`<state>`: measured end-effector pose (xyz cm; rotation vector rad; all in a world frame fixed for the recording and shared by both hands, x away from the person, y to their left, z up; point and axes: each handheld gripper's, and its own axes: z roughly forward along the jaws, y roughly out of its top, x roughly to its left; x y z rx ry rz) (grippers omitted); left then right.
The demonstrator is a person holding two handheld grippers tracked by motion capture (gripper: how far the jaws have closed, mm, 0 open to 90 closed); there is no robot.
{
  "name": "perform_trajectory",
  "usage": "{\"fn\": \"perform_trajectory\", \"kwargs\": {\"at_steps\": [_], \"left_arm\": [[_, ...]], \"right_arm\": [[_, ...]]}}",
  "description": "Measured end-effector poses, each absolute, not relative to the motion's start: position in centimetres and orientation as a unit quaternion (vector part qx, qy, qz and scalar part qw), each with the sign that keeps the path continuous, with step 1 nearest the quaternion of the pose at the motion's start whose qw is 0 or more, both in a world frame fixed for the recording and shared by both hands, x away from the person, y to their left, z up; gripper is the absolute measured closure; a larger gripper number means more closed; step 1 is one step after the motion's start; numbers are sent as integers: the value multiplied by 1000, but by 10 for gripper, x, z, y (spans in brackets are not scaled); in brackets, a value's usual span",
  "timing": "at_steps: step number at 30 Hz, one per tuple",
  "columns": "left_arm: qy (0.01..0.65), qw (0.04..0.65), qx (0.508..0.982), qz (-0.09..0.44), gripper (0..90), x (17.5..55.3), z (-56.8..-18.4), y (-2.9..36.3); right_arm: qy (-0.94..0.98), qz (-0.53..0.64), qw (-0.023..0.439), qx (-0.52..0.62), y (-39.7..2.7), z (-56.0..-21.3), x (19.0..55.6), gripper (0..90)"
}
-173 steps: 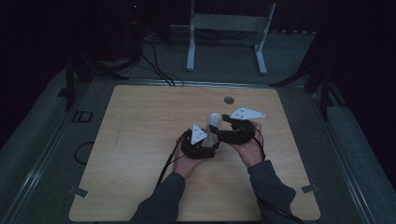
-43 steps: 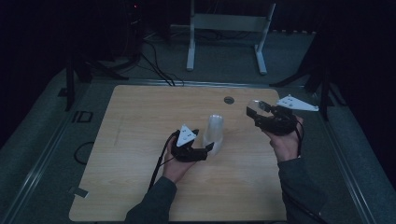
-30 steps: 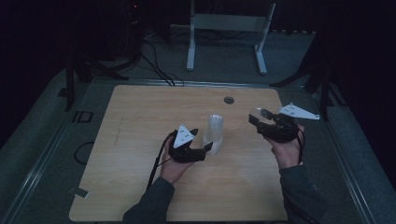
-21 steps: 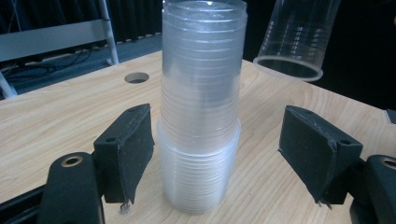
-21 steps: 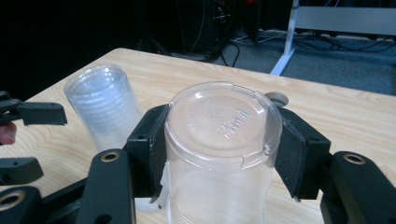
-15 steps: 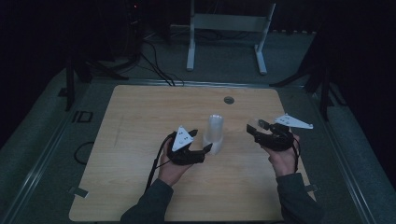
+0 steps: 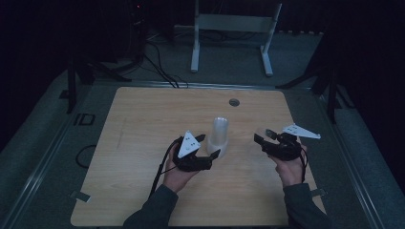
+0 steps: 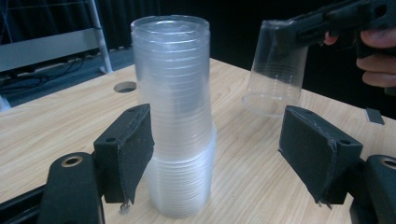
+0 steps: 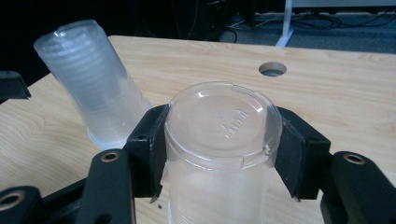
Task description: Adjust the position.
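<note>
High view, left to right: left gripper (image 7: 209,146), jaws apart, flanks the upside-down stack of clear cups (image 7: 219,135) standing mid-table (image 7: 143,124); right gripper (image 7: 264,139) is clamped on a single inverted cup (image 9: 219,140), held off the table.

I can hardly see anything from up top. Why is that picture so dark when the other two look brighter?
High view: dim room, so the cup stack looks faint. Left gripper view: close up, the stack shows clearly. Right gripper view: light glints on the held cup.
</note>
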<state>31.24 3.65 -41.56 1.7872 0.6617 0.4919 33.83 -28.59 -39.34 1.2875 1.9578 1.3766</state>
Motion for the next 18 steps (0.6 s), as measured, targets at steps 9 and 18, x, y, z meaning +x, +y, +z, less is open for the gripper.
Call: {"fn": "perform_trajectory", "kwargs": {"at_steps": [9, 18], "left_arm": [[265, 550, 766, 201, 256, 308, -416, 26], [254, 548, 773, 196, 256, 306, -418, 16]], "right_arm": [[697, 504, 196, 472, -281, -407, 331, 413], [690, 516, 193, 469, -275, -404, 326, 413]]}}
